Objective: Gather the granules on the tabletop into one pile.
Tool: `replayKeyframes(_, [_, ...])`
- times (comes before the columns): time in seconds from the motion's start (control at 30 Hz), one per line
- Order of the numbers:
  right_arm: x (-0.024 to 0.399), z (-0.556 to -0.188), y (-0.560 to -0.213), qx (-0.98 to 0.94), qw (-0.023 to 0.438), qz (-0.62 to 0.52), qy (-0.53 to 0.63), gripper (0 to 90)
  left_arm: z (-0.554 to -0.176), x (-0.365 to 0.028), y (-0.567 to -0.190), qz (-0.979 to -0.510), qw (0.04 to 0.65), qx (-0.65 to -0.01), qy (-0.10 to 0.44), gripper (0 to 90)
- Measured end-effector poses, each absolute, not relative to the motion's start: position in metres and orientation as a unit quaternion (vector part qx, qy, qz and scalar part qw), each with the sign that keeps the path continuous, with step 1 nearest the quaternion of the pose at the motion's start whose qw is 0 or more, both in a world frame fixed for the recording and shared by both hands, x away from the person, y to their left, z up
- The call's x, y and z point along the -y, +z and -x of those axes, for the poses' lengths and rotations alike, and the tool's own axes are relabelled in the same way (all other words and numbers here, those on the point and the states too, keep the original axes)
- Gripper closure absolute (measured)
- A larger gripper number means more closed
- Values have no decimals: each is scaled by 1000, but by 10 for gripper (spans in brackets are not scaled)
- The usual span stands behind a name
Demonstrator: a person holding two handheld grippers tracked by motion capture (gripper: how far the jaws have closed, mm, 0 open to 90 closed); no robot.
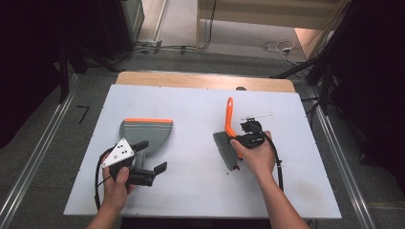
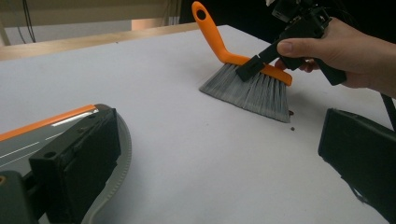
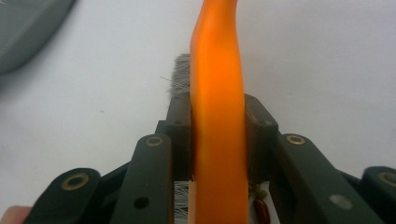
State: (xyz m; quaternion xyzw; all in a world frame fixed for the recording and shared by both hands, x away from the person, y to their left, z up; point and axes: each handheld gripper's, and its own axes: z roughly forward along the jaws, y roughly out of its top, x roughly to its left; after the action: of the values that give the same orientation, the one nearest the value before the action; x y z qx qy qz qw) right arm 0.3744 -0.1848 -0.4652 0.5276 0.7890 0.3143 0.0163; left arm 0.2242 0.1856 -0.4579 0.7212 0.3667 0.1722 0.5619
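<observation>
Brush on white counter, right of dustpan. Right gripper jaws clamped on orange brush handle. Left gripper jaws apart, holding nothing, beside dustpan.

A hand brush with an orange handle and grey bristles stands bristles-down on the white table, well to the right of the grey, orange-edged dustpan, which lies flat there.
</observation>
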Motion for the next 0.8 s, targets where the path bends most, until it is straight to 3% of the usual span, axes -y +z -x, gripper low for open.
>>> replayKeyframes(0.13, [186, -374, -462, -786, -7, -507, 354, 681, -225, -185, -459, -722, 562, -366, 171, 0])
replayKeyframes(0.53, [181, -356, -420, -866, 27, -354, 352, 684, -225, -185, -459, -720, 563, -368, 171, 0])
replayKeyframes(0.8, [189, -325, -422, -924, 37, -205, 321, 685, -225, -184, -458, -721, 562, -367, 171, 0])
